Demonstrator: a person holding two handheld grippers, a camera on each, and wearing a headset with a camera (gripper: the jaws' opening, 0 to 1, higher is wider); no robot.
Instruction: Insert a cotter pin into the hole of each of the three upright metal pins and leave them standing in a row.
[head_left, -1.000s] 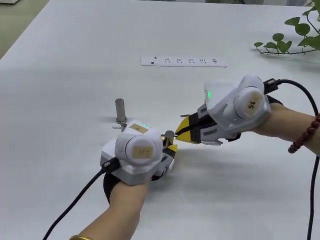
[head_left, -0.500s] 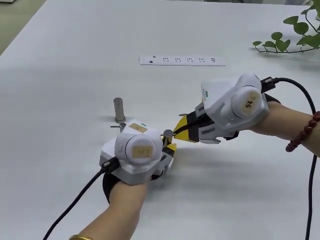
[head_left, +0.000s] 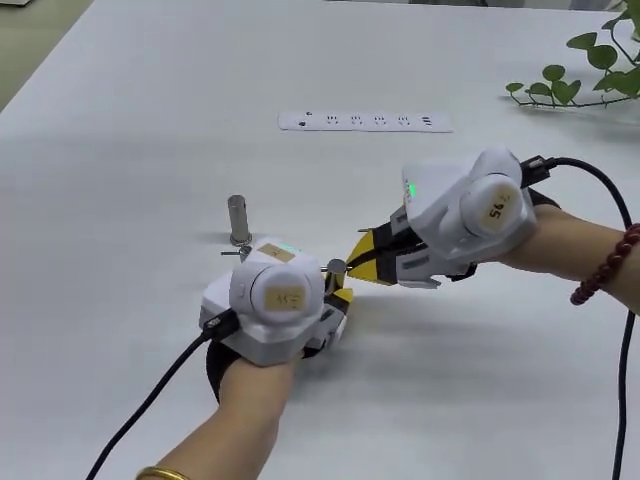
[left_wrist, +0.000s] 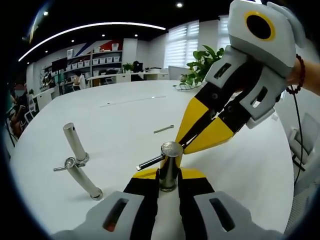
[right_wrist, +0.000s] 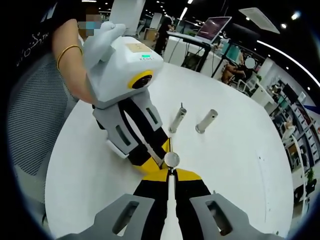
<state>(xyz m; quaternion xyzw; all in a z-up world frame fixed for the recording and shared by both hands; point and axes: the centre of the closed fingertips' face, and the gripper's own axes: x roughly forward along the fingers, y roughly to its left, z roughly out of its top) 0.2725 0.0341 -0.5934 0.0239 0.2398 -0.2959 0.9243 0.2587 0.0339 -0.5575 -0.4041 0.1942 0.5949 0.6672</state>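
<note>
My left gripper (left_wrist: 169, 176) is shut on an upright metal pin (left_wrist: 169, 165) low on its shaft, on the white table. The right gripper (left_wrist: 181, 146) comes in from the right, its yellow jaws closed at the pin's head on a cotter pin (left_wrist: 150, 161) whose end sticks out the far side of the hole. In the head view the left gripper (head_left: 338, 290) and the right gripper (head_left: 352, 265) meet at this pin (head_left: 337, 269). Two more pins stand to the left: a bare one (left_wrist: 75, 142) and one (left_wrist: 84, 178) with a cotter pin (left_wrist: 67, 164) through it.
A loose cotter pin (left_wrist: 163, 129) lies on the table behind the held pin. A white power strip (head_left: 365, 122) lies farther back, and a leafy plant (head_left: 590, 70) sits at the far right. Black cables trail from both grippers.
The view shifted slightly one second ago. Both grippers stay at the pin with barely any movement.
</note>
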